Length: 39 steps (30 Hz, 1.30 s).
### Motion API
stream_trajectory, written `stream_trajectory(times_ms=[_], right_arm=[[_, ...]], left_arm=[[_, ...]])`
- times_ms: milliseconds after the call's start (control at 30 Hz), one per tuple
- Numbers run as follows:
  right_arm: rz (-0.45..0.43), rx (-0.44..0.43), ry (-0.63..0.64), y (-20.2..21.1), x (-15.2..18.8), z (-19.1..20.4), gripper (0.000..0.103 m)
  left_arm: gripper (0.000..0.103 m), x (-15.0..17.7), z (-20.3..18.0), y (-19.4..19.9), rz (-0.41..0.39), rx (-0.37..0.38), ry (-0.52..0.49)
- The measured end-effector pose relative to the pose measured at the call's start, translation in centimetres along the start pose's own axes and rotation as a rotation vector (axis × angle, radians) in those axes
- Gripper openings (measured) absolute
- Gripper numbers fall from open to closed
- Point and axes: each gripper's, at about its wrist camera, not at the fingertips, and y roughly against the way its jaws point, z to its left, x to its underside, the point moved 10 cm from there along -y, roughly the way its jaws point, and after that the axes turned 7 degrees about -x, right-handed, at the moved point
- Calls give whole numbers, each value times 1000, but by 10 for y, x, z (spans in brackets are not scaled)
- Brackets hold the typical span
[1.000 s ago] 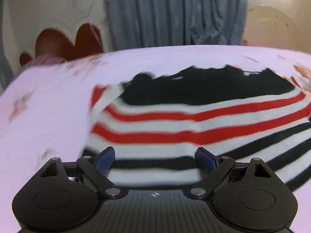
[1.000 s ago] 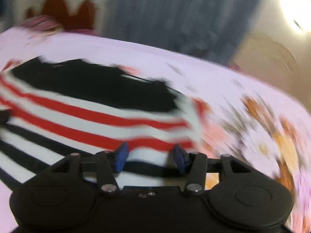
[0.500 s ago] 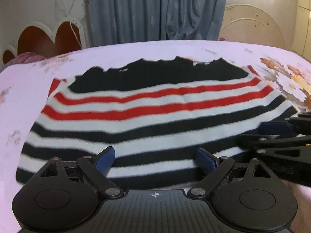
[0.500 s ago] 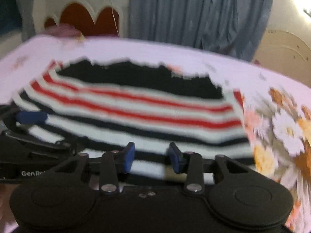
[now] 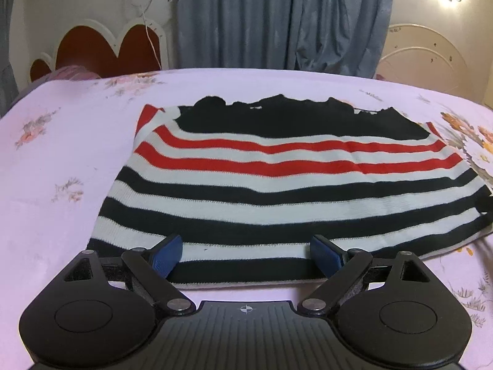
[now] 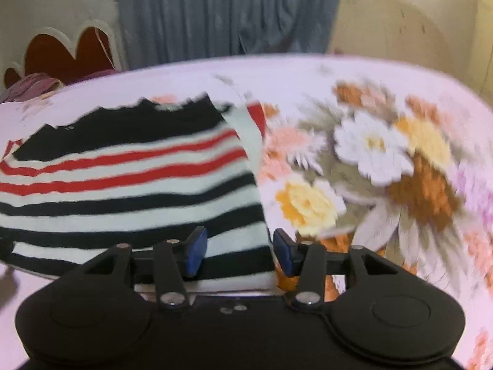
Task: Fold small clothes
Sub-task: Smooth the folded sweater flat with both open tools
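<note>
Striped knit in black, white and red, the sweater (image 5: pixel 277 185) lies spread flat on the bed (image 5: pixel 61 154), which is covered by a lilac floral sheet. Its black top part points toward the grey curtain (image 5: pixel 277 15). Above the sweater's near hem, the left claw (image 5: pixel 246 254) stands spread wide, pinching nothing. Over the sweater's right edge, the right claw (image 6: pixel 240 248) stands partly open, its pads clear of the cloth.

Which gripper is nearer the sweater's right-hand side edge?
Right. The right gripper straddles that edge of the sweater; the left gripper sits over the near hem.
</note>
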Motion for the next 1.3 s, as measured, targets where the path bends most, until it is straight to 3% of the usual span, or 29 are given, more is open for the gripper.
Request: stream_trajectory(times_ms=[33, 67, 100, 167, 233, 333, 367, 400, 433, 533, 600, 700, 867, 1000, 1167, 1300], right_arm=[[3, -23, -31, 2, 2, -2, 33], [3, -23, -40, 5, 4, -4, 18], [9, -20, -25, 8, 8, -5, 9], [26, 11, 49, 13, 18, -4, 7], [39, 47, 126, 13, 27, -2, 7], [37, 57, 123, 15, 22, -1, 8], [27, 74, 114, 16, 16, -4, 13], [-11, 102, 110, 22, 9, -5, 24], [-56, 120, 115, 30, 2, -4, 24], [-96, 52, 118, 37, -4, 14, 24], [-69, 35, 159, 28, 2, 27, 21], [28, 87, 207, 10, 29, 22, 22], [26, 143, 287, 11, 27, 28, 23], [-33, 107, 257, 21, 20, 39, 34], [20, 112, 241, 11, 29, 26, 34], [35, 111, 219, 13, 26, 27, 34]], left_arm=[[90, 0, 1, 0, -1, -1, -2], [90, 0, 3, 2, -4, -6, -4], [90, 1, 6, 2, -7, -12, -6], [90, 5, 15, 1, -10, -38, -16], [90, 11, 24, 0, -19, -32, -15], [90, 10, 27, 1, -19, -28, -26], [90, 7, 27, 2, -20, -35, -28], [90, 3, 26, 6, -33, -50, -27], [90, -1, 24, 8, -46, -54, -27], [90, -6, 9, 8, -49, -22, -20], [90, -3, -2, 3, -29, -18, -47], [90, 6, -1, -3, 7, -19, -47], [90, 8, 4, -2, 9, -21, -39], [90, 9, 6, -1, 8, -21, -45], [90, 9, 9, -1, 10, -15, -48], [90, 5, 24, 5, -19, -66, -18]])
